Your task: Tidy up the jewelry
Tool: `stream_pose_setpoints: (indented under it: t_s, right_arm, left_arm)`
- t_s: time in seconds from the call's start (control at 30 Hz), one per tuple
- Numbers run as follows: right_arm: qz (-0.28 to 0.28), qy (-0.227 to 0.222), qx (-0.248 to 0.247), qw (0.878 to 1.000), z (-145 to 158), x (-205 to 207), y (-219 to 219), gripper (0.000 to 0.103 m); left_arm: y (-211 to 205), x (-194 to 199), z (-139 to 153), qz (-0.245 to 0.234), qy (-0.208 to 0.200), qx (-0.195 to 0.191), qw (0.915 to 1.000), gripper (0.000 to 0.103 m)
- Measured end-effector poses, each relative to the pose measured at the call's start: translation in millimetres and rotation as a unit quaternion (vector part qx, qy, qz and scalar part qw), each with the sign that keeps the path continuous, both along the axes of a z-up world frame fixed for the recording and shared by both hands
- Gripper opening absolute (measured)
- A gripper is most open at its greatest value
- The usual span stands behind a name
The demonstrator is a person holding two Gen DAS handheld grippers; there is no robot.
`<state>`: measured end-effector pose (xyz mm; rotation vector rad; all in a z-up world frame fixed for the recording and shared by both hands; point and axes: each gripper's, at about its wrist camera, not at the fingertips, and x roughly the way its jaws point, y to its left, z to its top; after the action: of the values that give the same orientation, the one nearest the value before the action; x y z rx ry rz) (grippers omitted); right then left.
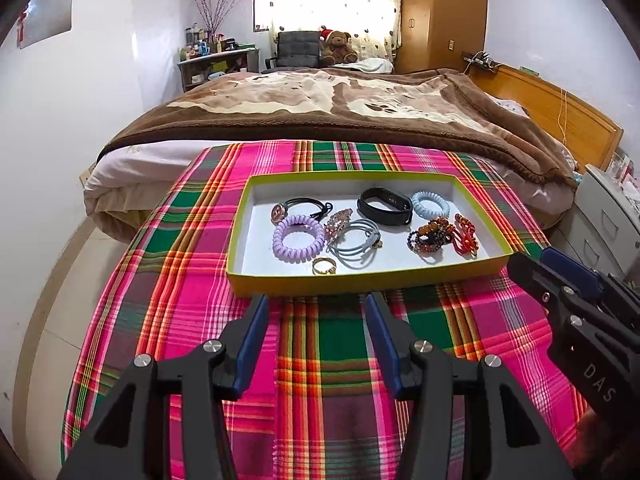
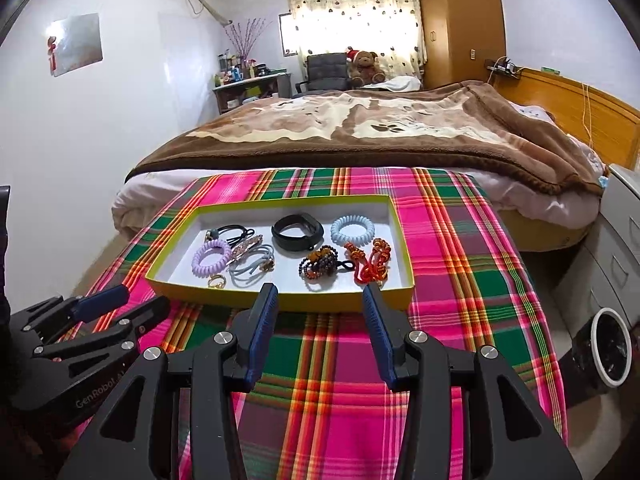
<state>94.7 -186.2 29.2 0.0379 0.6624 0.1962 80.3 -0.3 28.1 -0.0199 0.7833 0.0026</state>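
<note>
Both grippers spread and empty in front of the jewelry tray

The left gripper hangs over the plaid cloth, tilted downward, its two blue-padded fingers spread apart with nothing between them. Their tips sit just short of the near wall of the tray. The right gripper is posed much the same way beside it, angled down toward the cloth, fingers wide and empty, tips close to the tray's near wall. In the left wrist view the right gripper shows at the right edge; in the right wrist view the left gripper shows at the lower left, so the two are side by side and apart from each other.

All the jewelry lies inside the shallow yellow-rimmed tray with a white floor, which rests on the plaid cloth at the foot of a bed. At the left of the tray are a purple coil hair tie, a black elastic with a round charm behind it, and a gold ring near the front wall. In the middle lie a sparkly hair clip and a pale grey cord bracelet. Toward the back sit a black wristband and a light blue coil hair tie. At the right are a dark beaded bracelet and a red knotted cord, just beside each other
</note>
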Motion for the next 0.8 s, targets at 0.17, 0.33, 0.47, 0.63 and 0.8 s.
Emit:
stream_pose_setpoints:
  t_s: [0.17,0.33,0.47,0.63,0.8]
  right_arm:
    - [0.0,0.001,-0.001,1.0,-0.8,-3.1,-0.2,0.045]
    - [-0.002,0.004,0.002,1.0,-1.4,-4.4,-0.2,0.045]
    - [0.001,0.002,0.001,1.0,-1.1,-5.0,0.8,0.045]
    - [0.0,0.004,0.002,1.0,-2.1,-5.5,1.1,0.045]
    - [0.001,0.005,0.001,1.0,-2.2,-5.9,2.1,0.045]
  left_arm:
    - [-2.9,-3.3,0.4,-0.003,-0.002,0.0,1.0,0.052]
    - [-0.9,-5.4,1.0,0.001,-0.002,-0.006,1.0,0.052]
    - [-0.3,-6.6,1.5,0.0,-0.003,-0.006,1.0,0.052]
    - [0.4,-6.5,0.5,0.0,0.0,-0.009,1.0,0.052]
    - [1.1,-6.2,0.6,0.005,0.003,-0.008,1.0,0.052]
